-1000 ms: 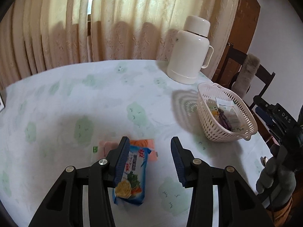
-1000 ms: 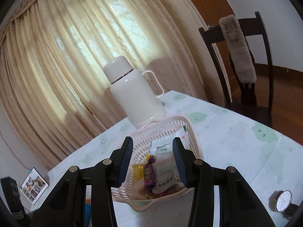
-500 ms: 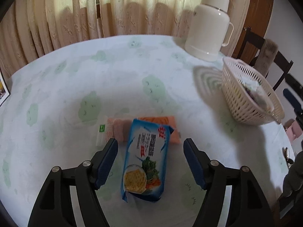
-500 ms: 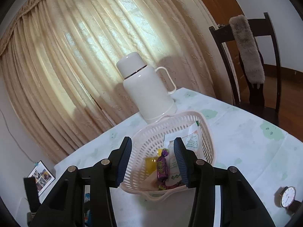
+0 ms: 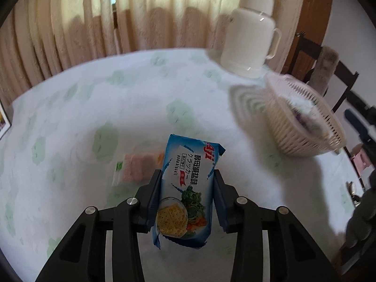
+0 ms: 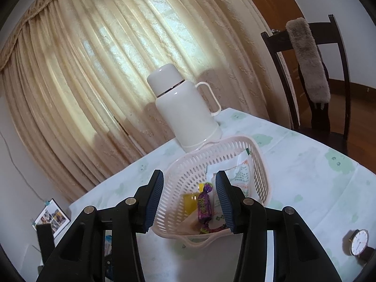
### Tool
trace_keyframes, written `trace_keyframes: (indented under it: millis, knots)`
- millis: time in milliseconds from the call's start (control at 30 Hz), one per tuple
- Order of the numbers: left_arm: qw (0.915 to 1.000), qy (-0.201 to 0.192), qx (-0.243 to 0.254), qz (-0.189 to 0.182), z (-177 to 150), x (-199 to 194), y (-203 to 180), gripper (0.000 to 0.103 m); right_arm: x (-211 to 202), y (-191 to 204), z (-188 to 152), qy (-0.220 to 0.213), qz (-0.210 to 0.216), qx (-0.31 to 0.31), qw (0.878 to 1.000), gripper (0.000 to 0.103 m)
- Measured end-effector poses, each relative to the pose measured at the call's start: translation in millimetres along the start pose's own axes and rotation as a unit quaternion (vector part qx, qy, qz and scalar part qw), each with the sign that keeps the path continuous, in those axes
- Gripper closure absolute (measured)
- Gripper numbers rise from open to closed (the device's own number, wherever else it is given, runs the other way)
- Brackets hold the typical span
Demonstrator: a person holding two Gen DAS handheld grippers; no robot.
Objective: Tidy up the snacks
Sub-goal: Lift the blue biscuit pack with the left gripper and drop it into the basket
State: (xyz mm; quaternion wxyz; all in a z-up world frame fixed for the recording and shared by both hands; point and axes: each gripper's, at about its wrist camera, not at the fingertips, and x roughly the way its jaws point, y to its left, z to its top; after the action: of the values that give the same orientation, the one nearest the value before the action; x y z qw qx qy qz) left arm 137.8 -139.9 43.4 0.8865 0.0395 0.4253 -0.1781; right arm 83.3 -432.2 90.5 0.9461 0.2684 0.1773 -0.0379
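A blue soda biscuit pack [image 5: 188,188] lies lengthwise between the fingers of my left gripper [image 5: 187,176]. The jaws are closing, and both pads touch the pack's long sides. Just behind it on the left, a pink and orange snack packet [image 5: 138,166] rests on the tablecloth. A pale pink plastic basket [image 5: 303,127] stands to the right. In the right wrist view the same basket [image 6: 188,174] holds a purple candy [image 6: 204,205], a yellow item [image 6: 190,198] and a white packet [image 6: 239,176]. My right gripper [image 6: 189,176] hovers open before the basket, holding nothing.
A white thermos jug [image 6: 185,108] stands behind the basket, near the curtain. A wristwatch [image 6: 358,242] lies at the table's right edge. A dark wooden chair [image 6: 317,54] with a furry cover stands beyond the table. A framed photo [image 6: 51,218] leans at the far left.
The left jaws opened wide over the biscuit pack, sank a little, then closed on its sides. The right gripper has drifted only slightly, still open in front of the basket.
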Motion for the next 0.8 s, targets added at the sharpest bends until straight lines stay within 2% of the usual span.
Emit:
trace_keyframes:
  millis: [167, 367, 633, 800]
  knots:
    - [0.9989, -0.030, 0.010, -0.035, 30.1, -15.0, -25.9, 0.066, -4.4, -3.0, 1.4, -0.008, 0.001, 0.010, 1.000, 0.055]
    - [0.9953, -0.035, 0.014, -0.089, 67.1, -10.3, -63.0, 0.066, -10.9, -9.7, 4.0, -0.023, -0.008, 0.025, 0.999, 0.055]
    - [0.9914, -0.041, 0.052, -0.113, 88.4, 7.9, -110.0, 0.066, -22.1, -19.6, 8.1, -0.046, -0.017, 0.053, 0.997, 0.055]
    - [0.9876, -0.038, 0.043, -0.147, 97.4, 21.6, -123.6, 0.064, -26.6, -23.0, 8.7, -0.053, -0.020, 0.064, 0.996, 0.055]
